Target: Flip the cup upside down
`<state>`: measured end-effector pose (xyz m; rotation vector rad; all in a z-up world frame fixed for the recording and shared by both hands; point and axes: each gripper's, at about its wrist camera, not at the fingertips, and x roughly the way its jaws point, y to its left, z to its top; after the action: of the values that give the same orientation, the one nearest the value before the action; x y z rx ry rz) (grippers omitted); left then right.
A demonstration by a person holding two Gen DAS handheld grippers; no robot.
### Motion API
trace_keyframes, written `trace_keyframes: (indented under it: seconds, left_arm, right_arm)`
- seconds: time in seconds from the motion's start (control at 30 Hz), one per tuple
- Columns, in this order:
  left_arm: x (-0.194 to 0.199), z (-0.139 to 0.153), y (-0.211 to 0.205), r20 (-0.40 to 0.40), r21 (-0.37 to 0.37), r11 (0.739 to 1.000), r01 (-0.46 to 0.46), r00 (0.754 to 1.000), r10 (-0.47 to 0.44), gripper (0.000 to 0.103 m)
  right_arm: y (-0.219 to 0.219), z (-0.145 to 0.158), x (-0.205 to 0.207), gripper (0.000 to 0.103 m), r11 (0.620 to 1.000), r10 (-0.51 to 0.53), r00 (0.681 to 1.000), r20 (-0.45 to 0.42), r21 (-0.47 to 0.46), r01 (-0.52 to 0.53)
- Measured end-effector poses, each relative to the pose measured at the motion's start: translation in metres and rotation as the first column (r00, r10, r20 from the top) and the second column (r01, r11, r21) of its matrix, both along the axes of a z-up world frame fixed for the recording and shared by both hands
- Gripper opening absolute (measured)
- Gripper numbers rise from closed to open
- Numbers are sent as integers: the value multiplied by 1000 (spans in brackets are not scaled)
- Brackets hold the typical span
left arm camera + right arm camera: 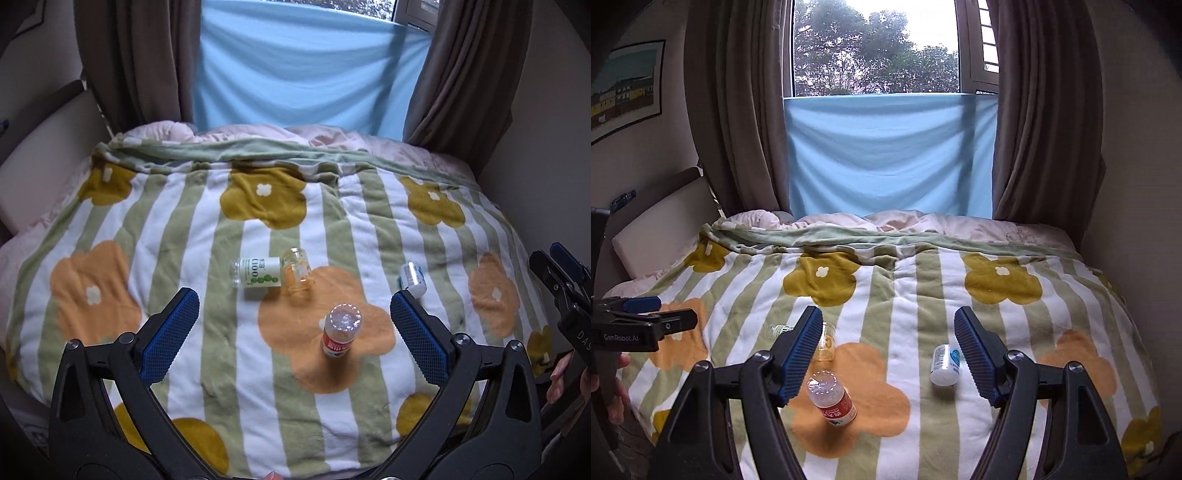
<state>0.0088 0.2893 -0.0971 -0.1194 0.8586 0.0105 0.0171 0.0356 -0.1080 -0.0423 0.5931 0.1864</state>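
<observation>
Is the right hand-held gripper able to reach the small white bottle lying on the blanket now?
Probably yes. The right hand-held gripper is open and empty, and the small white bottle lies alone on the blanket near its right finger, with nothing between them.

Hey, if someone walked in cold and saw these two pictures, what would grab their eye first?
Probably the blanket, striped green and white with big orange and mustard flowers, filling the bed. Next, the small containers scattered on it: a red-labelled bottle standing upside down on an orange flower, a green-labelled bottle lying beside an orange-tinted cup, and a small white bottle farther right. Behind hangs a bright blue cloth across the window.
</observation>
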Motion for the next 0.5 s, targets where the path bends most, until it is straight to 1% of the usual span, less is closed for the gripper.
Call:
trace_keyframes:
  seconds: [0.03,0.07,0.1,0.2,0.3,0.4,0.5]
  left_arm:
    - [-4,7,-3,17,10,1000,2,1000,-2,103]
    - [-7,13,-5,30,17,1000,3,1000,-4,103]
    - [-11,17,-8,39,18,1000,6,999,-7,103]
    - [-24,24,-15,64,19,1000,6,998,-7,103]
    - [-37,27,-20,97,13,1000,0,995,-1,103]
    - [-42,32,-21,126,21,1000,-7,992,4,103]
    - [-44,35,-24,133,29,1000,-6,991,2,103]
  right_arm:
    - [-4,6,-3,84,1000,-10,1000,0,-1,10]
    - [-6,11,-5,94,1000,-19,1000,-1,-1,19]
    - [-8,15,-8,96,1000,-27,1000,-5,-4,27]
    - [-12,24,-16,96,999,-52,999,8,-8,52]
    - [-14,26,-21,96,997,-68,997,30,-21,69]
    - [-16,26,-25,96,997,-66,996,52,-27,67]
    - [-20,27,-25,95,997,-72,996,45,-24,73]
